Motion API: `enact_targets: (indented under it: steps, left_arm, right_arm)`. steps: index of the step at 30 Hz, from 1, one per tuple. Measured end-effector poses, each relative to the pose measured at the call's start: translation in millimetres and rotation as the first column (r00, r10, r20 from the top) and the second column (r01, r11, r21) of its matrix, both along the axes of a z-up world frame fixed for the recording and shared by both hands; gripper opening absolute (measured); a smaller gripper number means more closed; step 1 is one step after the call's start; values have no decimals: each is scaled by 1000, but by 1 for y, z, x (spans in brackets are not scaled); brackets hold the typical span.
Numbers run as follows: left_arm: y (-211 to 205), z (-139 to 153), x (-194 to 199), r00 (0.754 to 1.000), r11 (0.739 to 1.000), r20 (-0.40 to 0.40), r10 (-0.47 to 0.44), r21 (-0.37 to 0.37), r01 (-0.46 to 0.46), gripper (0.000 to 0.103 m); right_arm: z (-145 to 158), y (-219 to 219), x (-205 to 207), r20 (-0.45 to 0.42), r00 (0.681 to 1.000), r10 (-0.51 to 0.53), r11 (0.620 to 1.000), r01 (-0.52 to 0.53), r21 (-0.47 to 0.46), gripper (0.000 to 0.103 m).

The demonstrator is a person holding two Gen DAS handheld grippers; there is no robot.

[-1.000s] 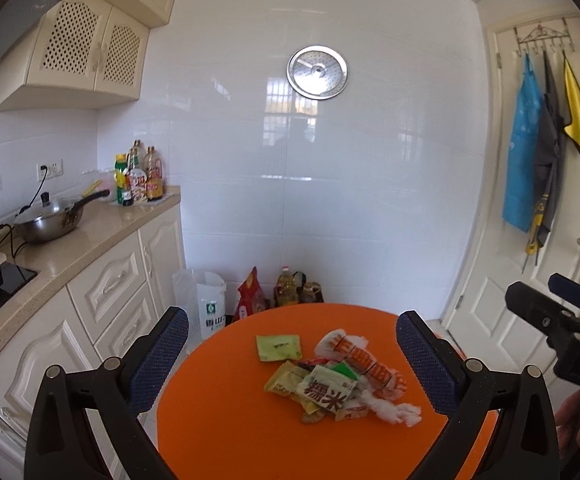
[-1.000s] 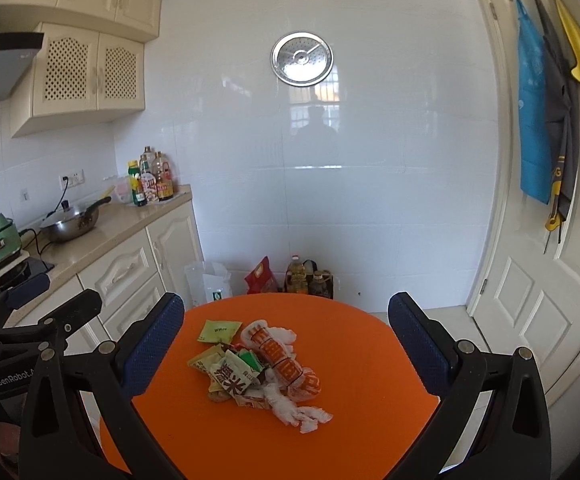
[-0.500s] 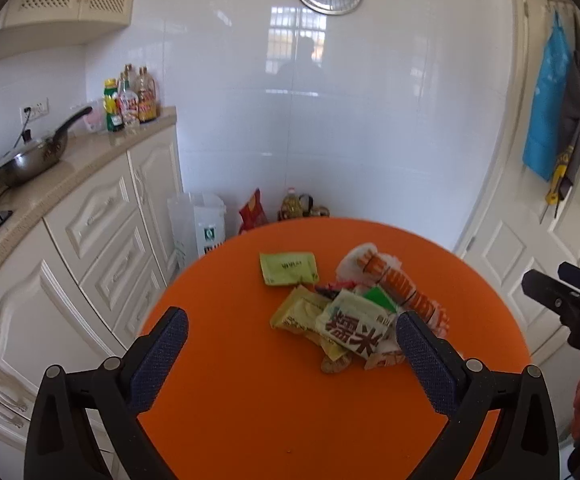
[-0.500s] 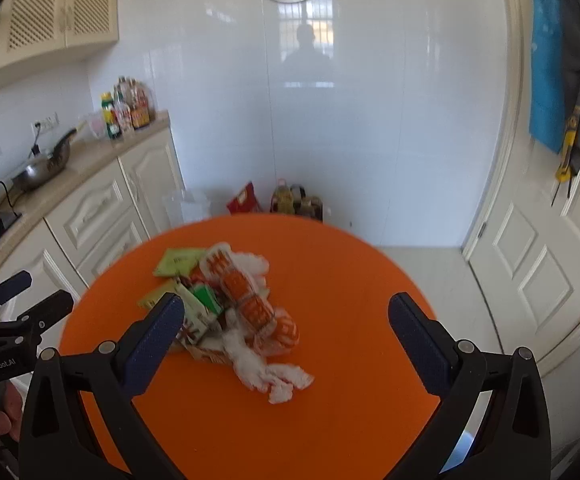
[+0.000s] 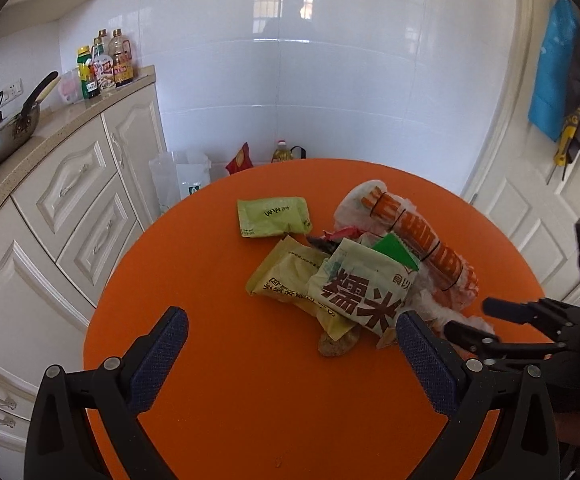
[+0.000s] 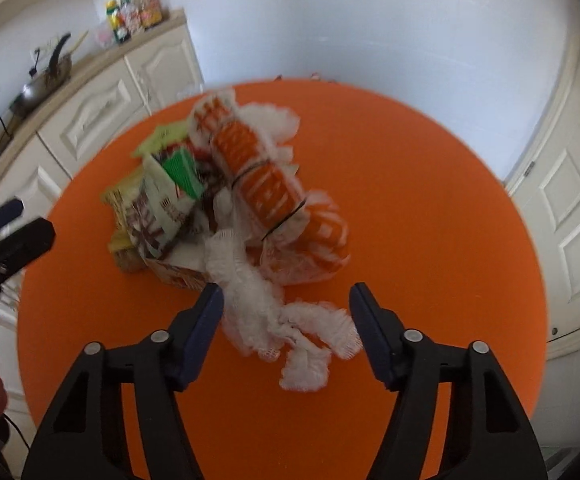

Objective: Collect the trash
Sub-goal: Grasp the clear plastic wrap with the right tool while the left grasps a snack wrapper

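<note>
wrapper pile [image 5: 364, 276], orange table [image 5: 217, 360], left gripper [image 5: 290, 344] agape

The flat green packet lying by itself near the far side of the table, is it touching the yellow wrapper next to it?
Apart. The left wrist view shows orange table between the green packet and the yellow wrapper.
</note>
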State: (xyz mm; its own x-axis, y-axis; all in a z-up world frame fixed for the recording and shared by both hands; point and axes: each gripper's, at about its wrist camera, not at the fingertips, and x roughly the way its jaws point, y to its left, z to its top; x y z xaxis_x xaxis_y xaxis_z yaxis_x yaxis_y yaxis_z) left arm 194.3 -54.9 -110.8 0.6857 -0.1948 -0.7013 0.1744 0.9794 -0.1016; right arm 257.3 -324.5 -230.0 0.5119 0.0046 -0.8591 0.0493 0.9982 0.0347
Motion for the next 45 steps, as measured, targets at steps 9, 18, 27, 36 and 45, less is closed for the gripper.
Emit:
enact_targets:
  steps: [9,18,27,36,45]
  left_arm:
    - [-36,-18,49,996,996,-3,-86,32,86,102]
    - [-86,-65,102,985,973,-42,-168,152,173,91]
    - [-76,-67,144,981,981,-23,-192,-7,192,40]
    - [-55,-71,177,985,975,-6,-174,-139,172,27]
    - [-31,-85,155,989,976,6,-150,-160,149,18]
  right_arm:
    - [-12,-1,2,5,998,58,998,-58,6,27]
    - [2,-32,-28,31,1000,7,997,-10,74,27]
    - [5,-37,-33,48,999,-12,995,7,102,27]
    - [10,-34,-39,66,998,-22,991,13,135,27]
    - [13,-39,-47,71,997,-32,989,21,144,27]
